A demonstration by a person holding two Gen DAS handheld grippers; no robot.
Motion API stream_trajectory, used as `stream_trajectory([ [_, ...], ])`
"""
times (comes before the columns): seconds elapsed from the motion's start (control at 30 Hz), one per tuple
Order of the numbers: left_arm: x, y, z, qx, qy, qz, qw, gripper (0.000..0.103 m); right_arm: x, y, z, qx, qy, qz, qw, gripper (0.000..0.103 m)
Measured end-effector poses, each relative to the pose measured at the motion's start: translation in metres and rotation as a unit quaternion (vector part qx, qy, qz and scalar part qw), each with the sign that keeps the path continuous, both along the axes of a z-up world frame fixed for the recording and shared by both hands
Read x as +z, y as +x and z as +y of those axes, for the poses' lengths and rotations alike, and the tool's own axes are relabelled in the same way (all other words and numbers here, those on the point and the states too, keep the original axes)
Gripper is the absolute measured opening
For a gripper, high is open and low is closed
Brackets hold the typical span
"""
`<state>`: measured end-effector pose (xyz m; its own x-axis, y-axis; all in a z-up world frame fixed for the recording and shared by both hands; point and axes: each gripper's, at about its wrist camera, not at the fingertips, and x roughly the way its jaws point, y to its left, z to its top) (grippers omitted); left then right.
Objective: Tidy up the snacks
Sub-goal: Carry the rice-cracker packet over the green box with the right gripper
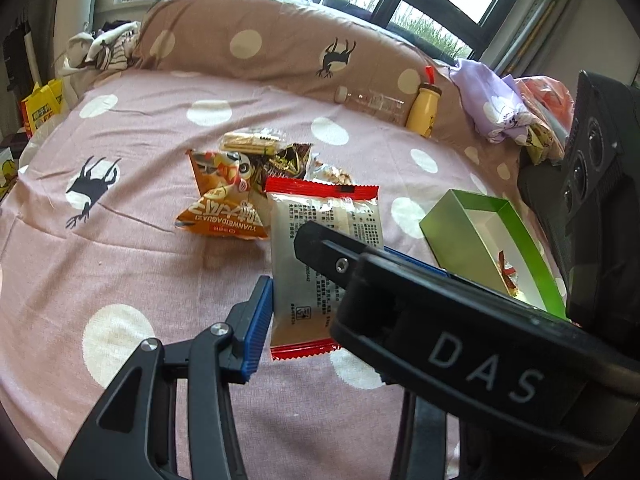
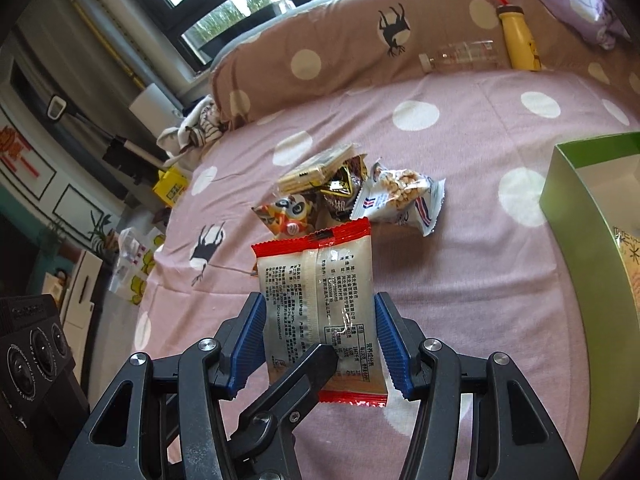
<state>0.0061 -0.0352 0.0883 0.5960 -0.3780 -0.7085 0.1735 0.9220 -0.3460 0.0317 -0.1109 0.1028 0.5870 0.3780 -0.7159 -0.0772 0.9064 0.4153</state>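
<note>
Between both grippers, left gripper (image 1: 320, 280) and right gripper (image 2: 320, 344), we clasp the red-edged packet (image 2: 320, 292) above the bedsheet (image 2: 480, 280), its long axis pointing far; the green box (image 2: 580, 220) lies right, nearer our right hand.

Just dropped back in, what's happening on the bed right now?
A person with a gripper in each hand is sorting snacks on a polka-dot bedsheet. Both the right gripper and the left gripper are closed on the same red-edged snack packet, holding it above the sheet. A small pile of other snack packs lies behind it. The green box stands open to the right with at least one wrapped item already inside.
</note>
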Motion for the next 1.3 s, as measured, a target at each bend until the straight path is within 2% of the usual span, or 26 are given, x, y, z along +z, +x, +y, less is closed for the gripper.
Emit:
stream_trajectory([
  [0.37, 0.023, -0.012, -0.008, -0.005, -0.018, -0.058, 0.9982, 0.041, 0.030, -0.017, -0.007, -0.014, -0.017, -0.056, 0.998, 0.058],
  [0.7, 0.057, -0.024, -0.048, -0.040, -0.006, -0.135, 0.9901, 0.038, 0.062, -0.039, -0.047, -0.058, -0.019, -0.125, 0.990, 0.058],
  [1.03, 0.074, -0.028, -0.092, -0.089, 0.008, -0.170, 0.9813, 0.038, 0.073, -0.058, -0.092, -0.113, 0.007, -0.155, 0.981, 0.058],
  [1.3, 0.077, -0.024, -0.129, -0.133, 0.015, -0.178, 0.9749, 0.038, 0.074, -0.071, -0.132, -0.166, 0.030, -0.162, 0.972, 0.058],
])
